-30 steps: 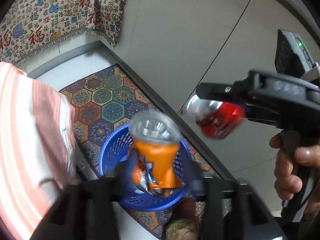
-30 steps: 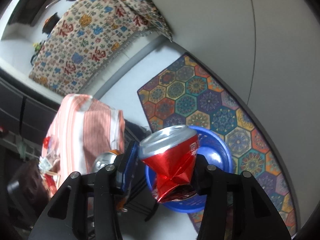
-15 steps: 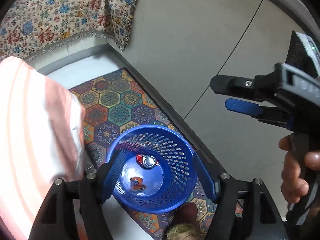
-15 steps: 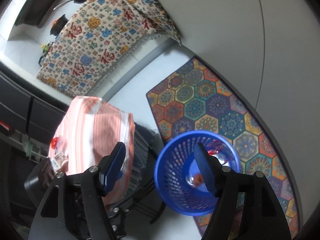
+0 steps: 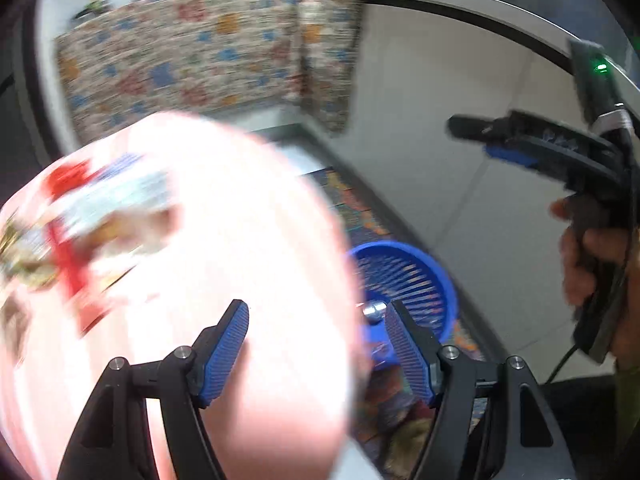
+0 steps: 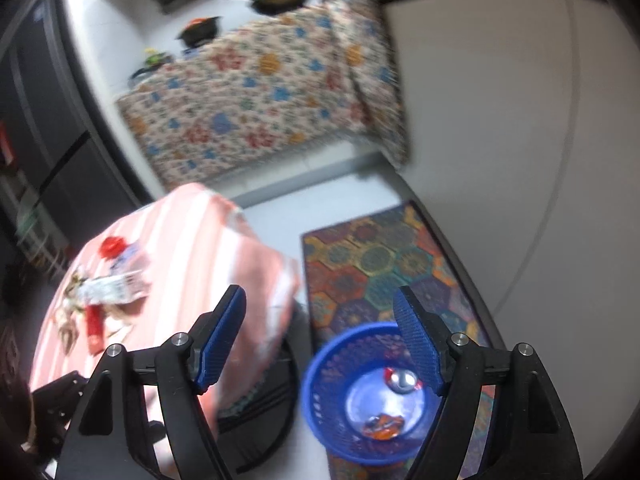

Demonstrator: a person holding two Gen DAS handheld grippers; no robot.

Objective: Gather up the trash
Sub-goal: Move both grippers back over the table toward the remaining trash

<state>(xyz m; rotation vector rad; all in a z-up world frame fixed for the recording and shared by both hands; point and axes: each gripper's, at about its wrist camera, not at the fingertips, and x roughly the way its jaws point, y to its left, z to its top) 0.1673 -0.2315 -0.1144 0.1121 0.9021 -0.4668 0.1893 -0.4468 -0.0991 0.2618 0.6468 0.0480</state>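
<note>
Left gripper [image 5: 318, 344]: jaws stand wide at the bottom of the left wrist view, blue pads apart, nothing between them, touching nothing.
Right gripper [image 6: 320, 340]: jaws wide, and they have just been opening further; nothing sits between the pads. In the left wrist view it shows at the right edge, held by a hand [image 5: 588, 264].
Blue basket [image 6: 320, 392]: lower right of the right wrist view, standing on the floor at the edge of the patterned rug [image 6: 380, 256]; in the left wrist view it lies right of centre, partly hidden behind the cloth.
Red can [image 6: 402, 380]: crushed, lying inside the basket, silver end up, near the right pad in the picture but well below it.
Orange can [image 6: 382, 426]: crushed, on the basket's bottom, lower than the red can in the frame.
Striped cloth [image 6: 180, 264]: pink and white, covering a table at the left; blurred in the left wrist view.
Wrappers [image 6: 108, 288]: red and white litter on the cloth, at the left edge.
</note>
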